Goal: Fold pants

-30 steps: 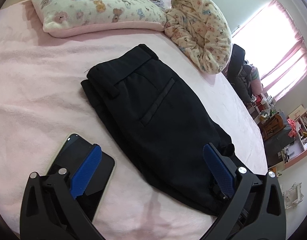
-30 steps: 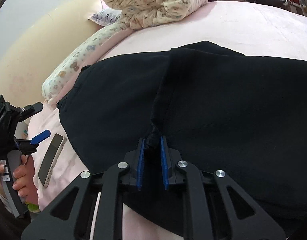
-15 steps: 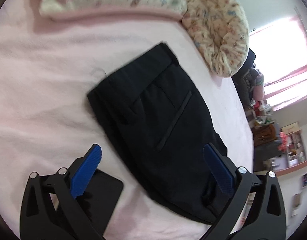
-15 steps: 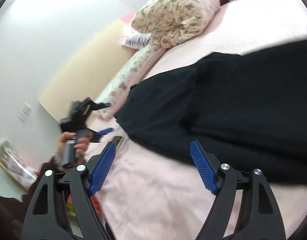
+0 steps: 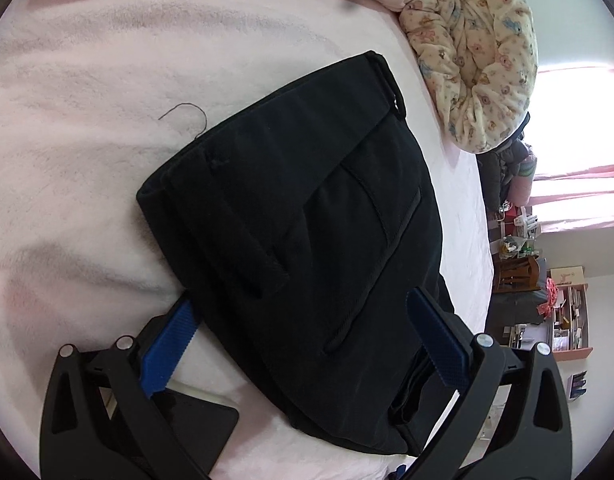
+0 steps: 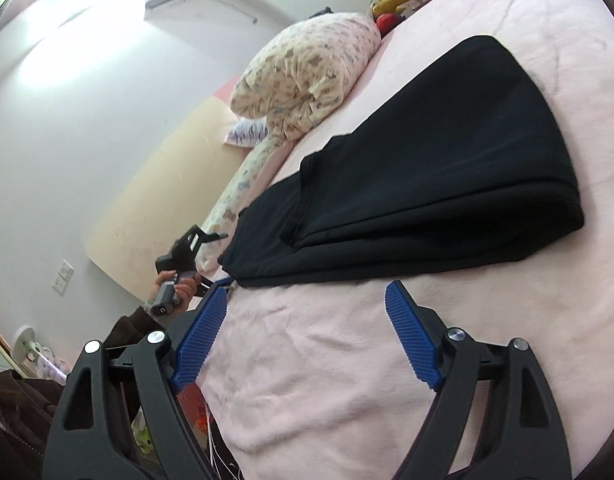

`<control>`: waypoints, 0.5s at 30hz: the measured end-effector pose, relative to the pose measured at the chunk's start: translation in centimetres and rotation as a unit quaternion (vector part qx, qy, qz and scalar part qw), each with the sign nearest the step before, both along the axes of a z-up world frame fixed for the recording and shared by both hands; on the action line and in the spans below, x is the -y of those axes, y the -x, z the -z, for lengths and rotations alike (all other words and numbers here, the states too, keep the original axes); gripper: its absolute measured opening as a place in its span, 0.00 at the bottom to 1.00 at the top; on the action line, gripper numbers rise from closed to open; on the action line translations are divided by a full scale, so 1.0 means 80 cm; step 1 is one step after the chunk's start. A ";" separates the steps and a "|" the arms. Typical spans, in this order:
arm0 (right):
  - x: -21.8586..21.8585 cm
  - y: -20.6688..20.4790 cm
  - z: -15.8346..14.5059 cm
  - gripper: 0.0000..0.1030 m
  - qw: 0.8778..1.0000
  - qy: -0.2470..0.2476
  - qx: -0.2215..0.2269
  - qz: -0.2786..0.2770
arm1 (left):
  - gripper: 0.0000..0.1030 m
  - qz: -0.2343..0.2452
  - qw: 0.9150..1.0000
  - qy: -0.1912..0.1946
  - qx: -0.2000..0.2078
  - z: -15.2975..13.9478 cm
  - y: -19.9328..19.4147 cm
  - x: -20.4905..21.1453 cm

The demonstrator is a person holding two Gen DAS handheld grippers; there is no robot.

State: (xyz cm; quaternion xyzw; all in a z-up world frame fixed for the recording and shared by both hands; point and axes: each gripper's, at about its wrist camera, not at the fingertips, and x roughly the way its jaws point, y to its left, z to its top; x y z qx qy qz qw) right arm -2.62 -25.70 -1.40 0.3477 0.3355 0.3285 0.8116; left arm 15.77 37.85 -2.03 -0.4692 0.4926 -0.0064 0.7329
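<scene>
1. The black pants (image 5: 307,240) lie folded in layers on the pink bed (image 5: 87,100), near a floral pillow (image 5: 479,52).
2. The left gripper (image 5: 299,320) spreads its fingers wide over the pants' edge, holding nothing.
3. The right gripper (image 6: 307,328) hangs wide apart over bare blanket, just beside the pants.

Black gripper (image 6: 307,292) frames, ribbed blue pads (image 6: 201,338), silver screws, dark brown sleeve (image 6: 127,326).

What I can't make out from my two tongs

My left gripper (image 5: 299,324) covers most of the dark phone (image 5: 195,420); the pants (image 5: 307,216) hide their own lower hem behind my right finger. Shelf clutter (image 5: 563,316) is too small to read, and the window (image 5: 579,132) is blown out.
</scene>
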 end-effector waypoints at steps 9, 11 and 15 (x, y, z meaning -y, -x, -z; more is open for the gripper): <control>0.008 0.000 0.017 0.81 0.999 -0.025 0.020 -0.007 | 0.65 -0.026 0.998 -0.003 0.050 0.003 0.012 -0.003; 0.006 -0.001 0.016 0.81 1.000 -0.020 0.022 -0.008 | 0.49 -0.034 0.998 0.003 0.055 0.008 0.015 -0.009; 0.000 -0.004 0.012 0.81 1.000 -0.010 0.024 -0.013 | 0.40 -0.041 0.996 0.021 0.070 0.016 0.019 -0.015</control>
